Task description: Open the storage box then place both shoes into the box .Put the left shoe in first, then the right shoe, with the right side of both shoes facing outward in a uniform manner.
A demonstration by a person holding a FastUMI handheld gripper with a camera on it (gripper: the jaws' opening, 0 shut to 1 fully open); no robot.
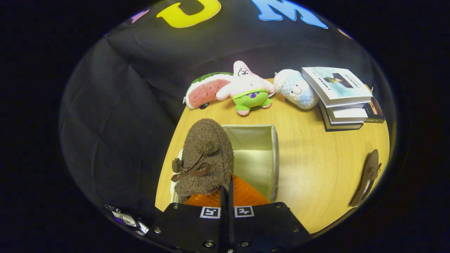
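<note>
My gripper (227,191) is shut on the collar of a brown fuzzy shoe (205,158) with a dark bow and pom-pom on its side. The shoe hangs toe-forward over the left part of an open cream fabric storage box (275,154), whose inside is bare on the right. The shoe's orange lining (246,195) shows just ahead of the fingers. The second brown shoe (367,177) lies on the wooden table far off to the right, apart from the box.
Beyond the box, along the table's far edge, sit a watermelon plush (207,91), a pink star plush (248,89) and a pale round plush (295,88). A stack of books (342,98) stands at the far right. The table drops off just left of the box.
</note>
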